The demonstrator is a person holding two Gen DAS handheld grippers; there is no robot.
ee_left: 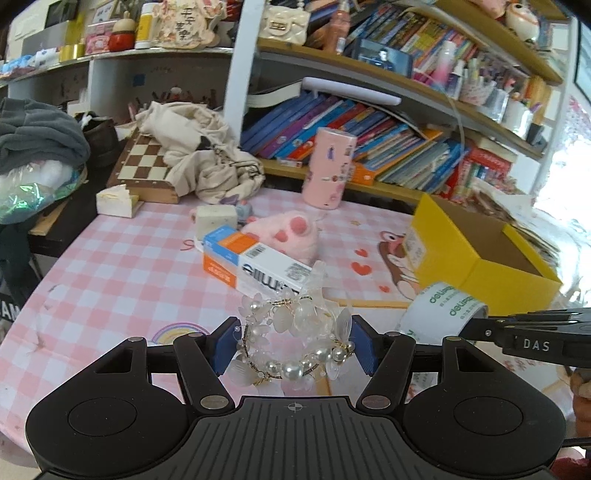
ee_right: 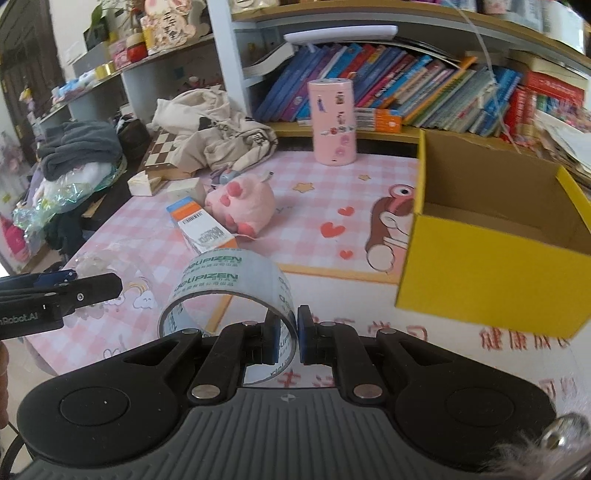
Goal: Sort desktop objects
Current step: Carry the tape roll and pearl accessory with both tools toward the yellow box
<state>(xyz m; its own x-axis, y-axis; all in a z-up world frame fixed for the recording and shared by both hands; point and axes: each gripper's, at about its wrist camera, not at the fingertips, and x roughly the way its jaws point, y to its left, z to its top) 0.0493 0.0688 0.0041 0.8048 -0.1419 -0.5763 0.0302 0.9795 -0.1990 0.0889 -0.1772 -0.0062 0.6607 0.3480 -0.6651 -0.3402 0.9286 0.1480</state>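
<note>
Both grippers loaded up over the pink checkered desk mat

Left gripper (ee_left: 290, 345) clamps the pearl bracelet (ee_left: 295, 343) near the front; right gripper (ee_right: 287, 334) pinches the tape roll (ee_right: 236, 295) wall, yellow box (ee_right: 495, 254) to its right.

Both views are bright with soft, even daylight. In the left wrist view a window (ee_left: 574, 206) at the right edge is blown out to white, washing over the paper stacks beside it. Shadows on the desk (ee_left: 122, 258) are faint and diffuse. Fisheye distortion bows the shelves (ee_right: 332, 22) and bends the bookcase uprights, and dark vignetting rounds the corners. Centres are fairly sharp; the yellow box (ee_right: 491, 273) and the edges look smeared and soft.
</note>
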